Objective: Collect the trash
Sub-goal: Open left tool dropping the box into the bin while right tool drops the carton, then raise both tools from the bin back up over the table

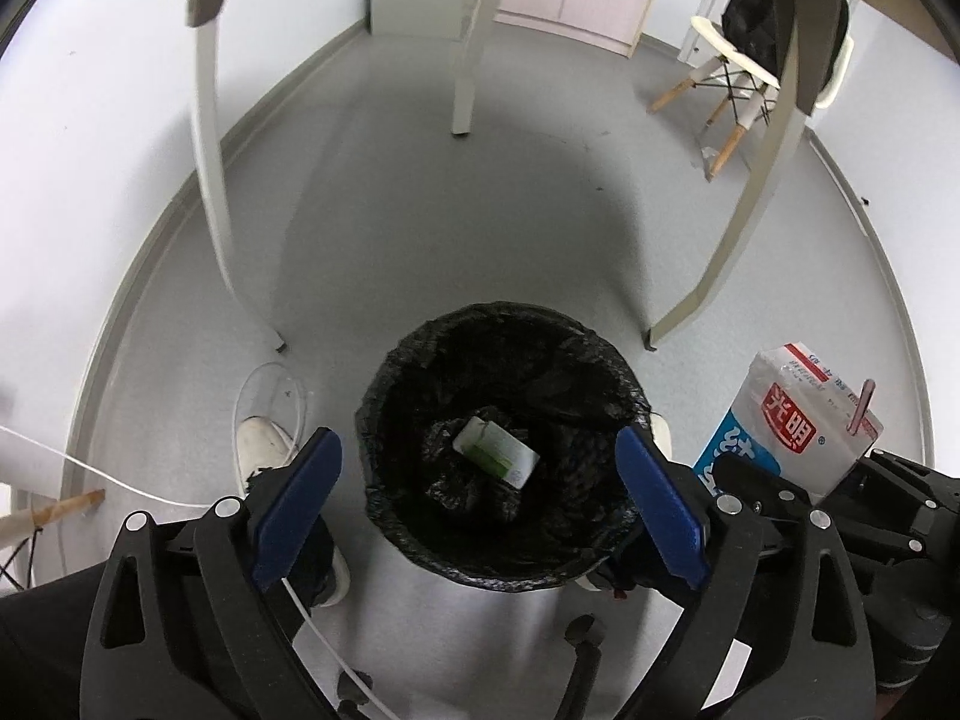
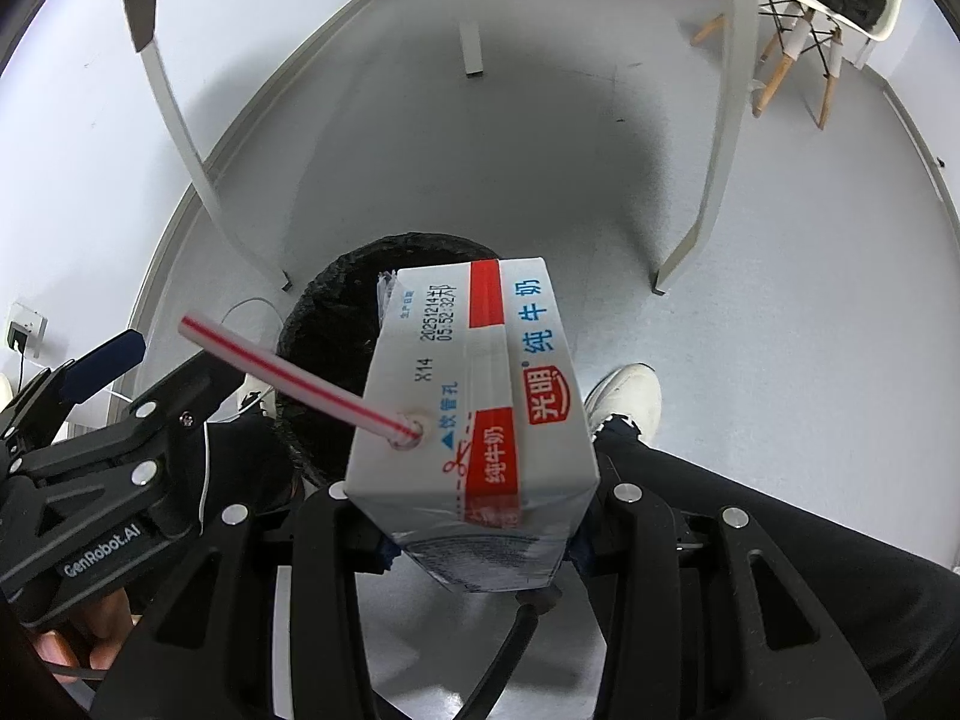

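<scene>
Right wrist view: the right gripper (image 2: 474, 540), fingers clamped on the milk carton (image 2: 474, 420), is hovering beside the lined bin (image 1: 504, 456) below the empty, spread-fingered left gripper (image 1: 480, 498); released here, the carton risks missing the rim.

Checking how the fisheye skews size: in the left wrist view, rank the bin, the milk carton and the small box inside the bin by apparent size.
1. Bin
2. Milk carton, nearer the camera
3. Small box
</scene>
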`<action>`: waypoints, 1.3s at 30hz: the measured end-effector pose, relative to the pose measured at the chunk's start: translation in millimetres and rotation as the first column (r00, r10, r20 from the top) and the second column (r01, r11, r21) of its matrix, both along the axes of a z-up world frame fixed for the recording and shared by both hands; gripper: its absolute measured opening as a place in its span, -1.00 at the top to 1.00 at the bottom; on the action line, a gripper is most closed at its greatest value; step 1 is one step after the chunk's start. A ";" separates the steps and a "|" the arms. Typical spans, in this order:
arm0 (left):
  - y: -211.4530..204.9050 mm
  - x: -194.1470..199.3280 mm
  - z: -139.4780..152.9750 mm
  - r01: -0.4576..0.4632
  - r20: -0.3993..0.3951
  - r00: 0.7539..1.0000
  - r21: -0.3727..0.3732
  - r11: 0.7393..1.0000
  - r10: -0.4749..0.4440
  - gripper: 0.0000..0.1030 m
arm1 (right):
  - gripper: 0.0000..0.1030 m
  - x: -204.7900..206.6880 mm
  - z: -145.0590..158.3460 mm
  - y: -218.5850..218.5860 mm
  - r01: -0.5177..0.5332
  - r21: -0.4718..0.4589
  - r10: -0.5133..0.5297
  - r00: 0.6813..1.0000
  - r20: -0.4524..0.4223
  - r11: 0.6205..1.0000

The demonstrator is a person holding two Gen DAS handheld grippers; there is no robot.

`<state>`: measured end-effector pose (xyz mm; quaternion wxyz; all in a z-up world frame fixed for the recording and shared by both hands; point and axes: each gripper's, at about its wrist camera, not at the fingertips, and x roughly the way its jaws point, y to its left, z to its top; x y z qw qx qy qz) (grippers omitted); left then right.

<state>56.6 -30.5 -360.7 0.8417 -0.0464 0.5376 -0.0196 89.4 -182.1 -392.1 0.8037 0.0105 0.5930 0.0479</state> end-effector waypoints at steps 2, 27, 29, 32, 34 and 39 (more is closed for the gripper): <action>8.0 -1.3 0.7 -0.018 0.003 1.000 0.017 1.000 0.018 -0.78 | 0.24 1.9 -0.4 6.6 -0.008 0.002 0.008 1.000 0.000 1.000; 68.7 -14.3 8.1 -0.124 0.029 0.992 0.060 0.990 0.123 -0.89 | -0.69 5.8 -4.0 46.5 -0.046 -0.001 0.046 0.997 0.056 0.999; 68.9 -14.9 8.8 -0.122 0.027 0.992 0.058 0.991 0.121 -0.89 | -0.79 6.5 -3.5 45.1 -0.036 -0.004 0.036 0.998 0.058 0.999; 67.9 -16.2 12.2 -0.119 0.029 0.993 0.058 0.991 0.117 -0.89 | -0.85 8.1 -1.7 40.7 -0.032 -0.001 0.032 0.998 0.062 0.999; 66.7 -17.6 15.9 -0.116 0.033 0.993 0.062 0.991 0.114 -0.89 | -0.85 6.2 0.4 39.6 -0.034 -0.003 0.034 0.997 0.065 0.999; 63.9 -22.7 26.1 -0.120 0.035 0.992 0.047 0.992 0.118 -0.89 | -0.85 2.2 13.5 33.1 -0.025 -0.016 0.026 0.996 0.089 1.000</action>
